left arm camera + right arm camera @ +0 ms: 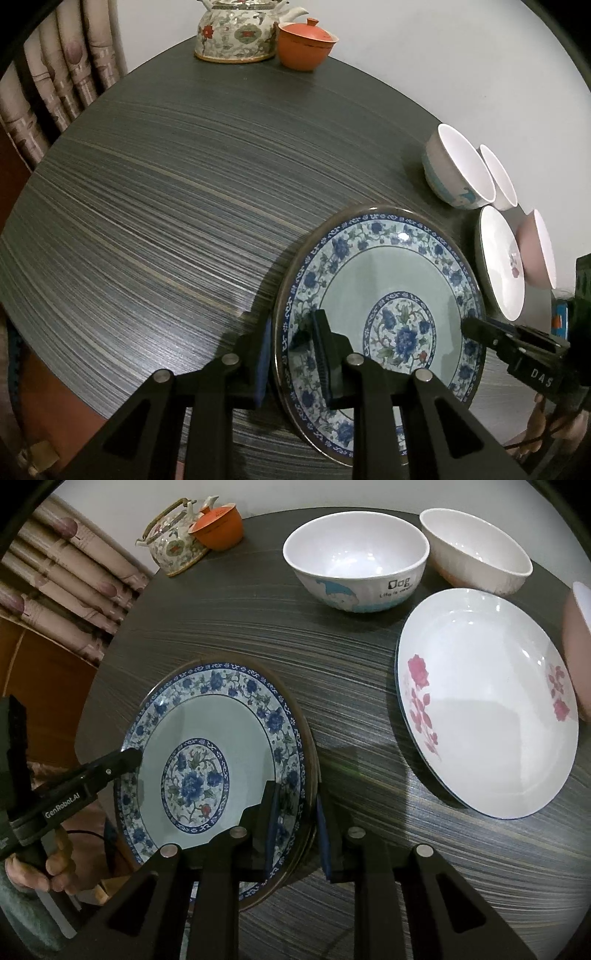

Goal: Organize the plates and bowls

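A blue-and-white floral plate [388, 288] [207, 738] is held tilted over the near edge of the dark round table [166, 221]. My left gripper [291, 365] is shut on its left rim, one finger under, one on top. My right gripper [295, 834] straddles the plate's right rim with small gaps at both pads; it also shows in the left wrist view [476, 328]. A white plate with pink flowers [487, 716] lies to the right. A white bowl with a blue cartoon [354, 561], a second white bowl [476, 550] and a pink bowl [578, 638] stand behind it.
A patterned teapot [236, 33] and an orange lidded cup [304, 46] stand at the table's far edge. A curtain [55, 85] hangs at the left, beyond the table. A white wall is behind.
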The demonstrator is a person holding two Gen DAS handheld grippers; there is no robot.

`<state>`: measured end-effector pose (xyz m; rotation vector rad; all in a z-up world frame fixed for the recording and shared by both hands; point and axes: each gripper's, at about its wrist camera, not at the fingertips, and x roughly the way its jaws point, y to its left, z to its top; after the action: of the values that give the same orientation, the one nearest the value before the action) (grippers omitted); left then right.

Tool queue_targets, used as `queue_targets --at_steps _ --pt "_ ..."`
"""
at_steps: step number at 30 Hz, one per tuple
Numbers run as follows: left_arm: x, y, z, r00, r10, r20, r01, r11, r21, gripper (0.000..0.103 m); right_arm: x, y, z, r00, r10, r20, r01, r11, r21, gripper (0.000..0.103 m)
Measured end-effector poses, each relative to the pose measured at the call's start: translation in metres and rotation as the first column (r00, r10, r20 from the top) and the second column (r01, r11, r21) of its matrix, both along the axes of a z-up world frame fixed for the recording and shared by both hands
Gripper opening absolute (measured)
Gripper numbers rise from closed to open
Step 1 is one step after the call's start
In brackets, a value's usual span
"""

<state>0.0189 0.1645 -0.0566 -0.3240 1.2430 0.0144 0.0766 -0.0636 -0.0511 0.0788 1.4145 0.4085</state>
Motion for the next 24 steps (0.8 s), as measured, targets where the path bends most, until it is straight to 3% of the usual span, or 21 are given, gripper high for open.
queue_targets --at_steps 12,24 --pt "0.002 -0.006 -0.003 1.0 0.007 -0.014 -0.006 0.997 0.071 0.023 -0.009 0.012 0.003 0.998 0.046 0.035 -0.043 0.997 -0.066 0.031" --pt "-0.003 -0.02 0.018 0.998 0.056 0.036 -0.061 0.986 0.155 0.029 -0.013 -0.009 0.005 0.999 -0.016 0.032 0.016 1.0 -0.003 0.035"
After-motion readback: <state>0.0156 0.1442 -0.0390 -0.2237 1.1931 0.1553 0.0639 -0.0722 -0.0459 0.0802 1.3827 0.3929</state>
